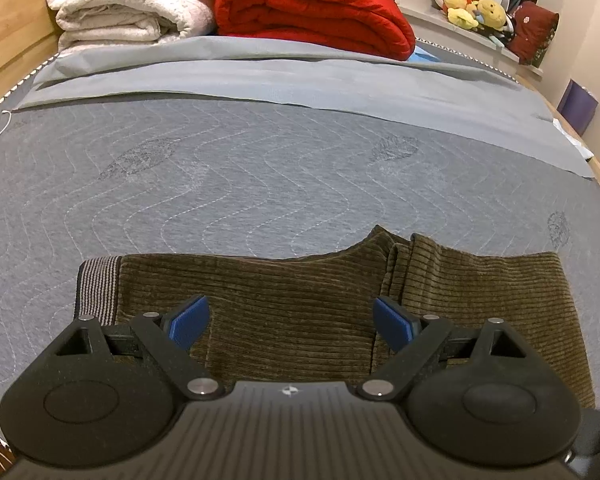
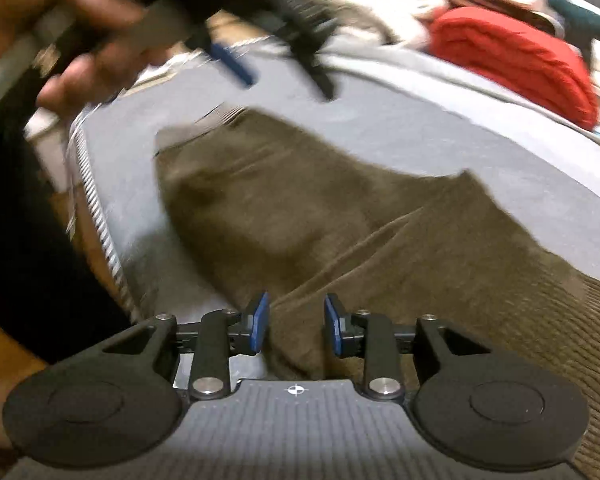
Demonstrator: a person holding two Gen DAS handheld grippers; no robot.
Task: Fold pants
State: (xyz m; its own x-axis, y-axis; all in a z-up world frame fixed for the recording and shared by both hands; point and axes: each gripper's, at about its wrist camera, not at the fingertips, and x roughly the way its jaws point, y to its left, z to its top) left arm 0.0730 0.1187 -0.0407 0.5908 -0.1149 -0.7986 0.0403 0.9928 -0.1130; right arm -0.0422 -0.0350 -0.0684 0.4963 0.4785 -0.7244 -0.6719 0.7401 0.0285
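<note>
Olive-brown corduroy pants (image 1: 300, 312) lie folded on the grey quilted mattress (image 1: 220, 184), with a striped waistband (image 1: 98, 288) at their left end. My left gripper (image 1: 290, 322) is wide open just above the pants, holding nothing. In the right wrist view the pants (image 2: 320, 216) spread across the mattress (image 2: 420, 128), blurred by motion. My right gripper (image 2: 296, 322) is partly open above a fold ridge of the pants, its blue pads not touching cloth. The left gripper (image 2: 260, 60) and the hand holding it show blurred at the top left.
A folded white blanket (image 1: 132, 4) and a folded red blanket (image 1: 316, 8) lie at the far end of the bed on a grey sheet (image 1: 260, 80). Stuffed toys (image 1: 476, 8) sit on a shelf at the far right. The mattress edge (image 2: 100, 216) runs at left.
</note>
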